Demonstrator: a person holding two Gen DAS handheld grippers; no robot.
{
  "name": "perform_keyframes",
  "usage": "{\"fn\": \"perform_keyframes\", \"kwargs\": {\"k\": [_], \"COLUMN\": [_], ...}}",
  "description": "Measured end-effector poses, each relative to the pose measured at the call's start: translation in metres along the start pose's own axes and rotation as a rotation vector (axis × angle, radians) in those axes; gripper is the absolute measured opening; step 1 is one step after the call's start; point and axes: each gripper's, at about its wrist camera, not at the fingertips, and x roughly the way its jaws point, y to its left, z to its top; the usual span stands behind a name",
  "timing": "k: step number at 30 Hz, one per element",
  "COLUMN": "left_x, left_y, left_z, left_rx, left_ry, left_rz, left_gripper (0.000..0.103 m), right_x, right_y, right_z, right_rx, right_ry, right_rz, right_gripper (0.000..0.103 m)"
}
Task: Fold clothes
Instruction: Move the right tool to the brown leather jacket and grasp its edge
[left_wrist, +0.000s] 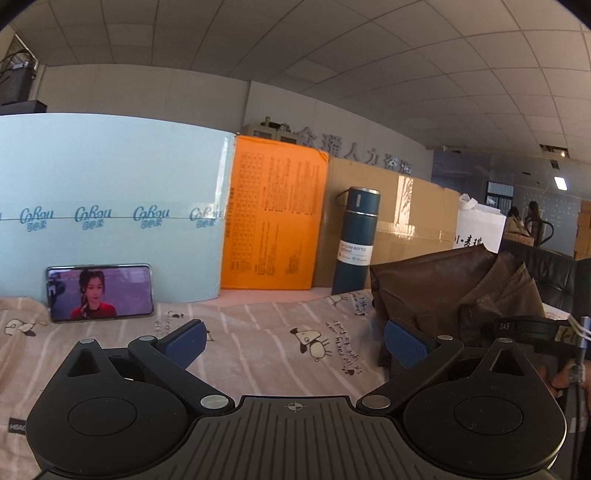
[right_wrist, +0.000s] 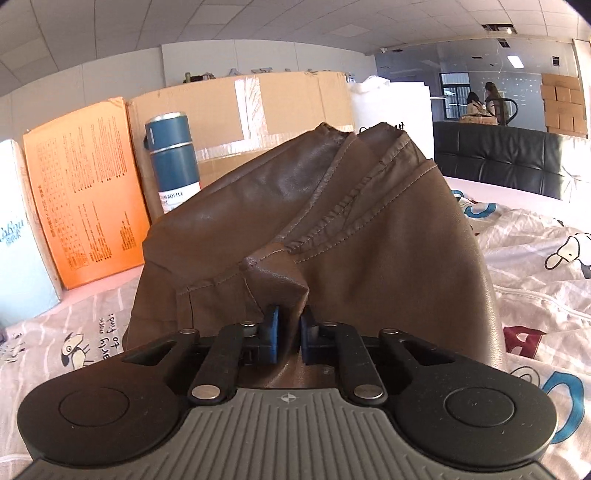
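A brown leather garment (right_wrist: 332, 221) fills the right wrist view, bunched and lifted off the cartoon-print sheet (right_wrist: 535, 266). My right gripper (right_wrist: 289, 336) is shut on a fold of its near edge, blue pads pinching the leather. In the left wrist view the same garment (left_wrist: 443, 288) rises at the right. My left gripper (left_wrist: 295, 341) is open and empty above the sheet (left_wrist: 258, 325), its right pad (left_wrist: 404, 345) close to the garment's left edge.
A phone (left_wrist: 99, 291) playing video leans on a light blue box (left_wrist: 110, 206). An orange box (left_wrist: 273, 214), a cardboard box (left_wrist: 399, 214) and a blue vacuum bottle (left_wrist: 356, 240) stand along the back. A black sofa (right_wrist: 498, 155) and people are beyond.
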Motion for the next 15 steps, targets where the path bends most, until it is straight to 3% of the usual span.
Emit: {"fn": "perform_keyframes", "kwargs": {"k": [6, 9, 15], "left_x": [0.056, 0.093, 0.173], "left_y": [-0.012, -0.023, -0.051], "left_z": [0.011, 0.015, 0.019], "left_rx": [-0.044, -0.079, -0.098], "left_ry": [0.009, -0.002, 0.068], "left_rz": [-0.186, -0.323, -0.438], "left_gripper": [0.103, 0.103, 0.103], "right_x": [-0.032, -0.044, -0.067], "right_y": [-0.043, -0.064, -0.104], "right_z": [0.012, 0.016, 0.025], "right_rx": [0.009, 0.000, 0.011], "right_ry": [-0.119, -0.167, -0.254], "right_rz": [-0.031, -0.058, -0.115], "right_gripper": [0.005, 0.005, 0.005]}}
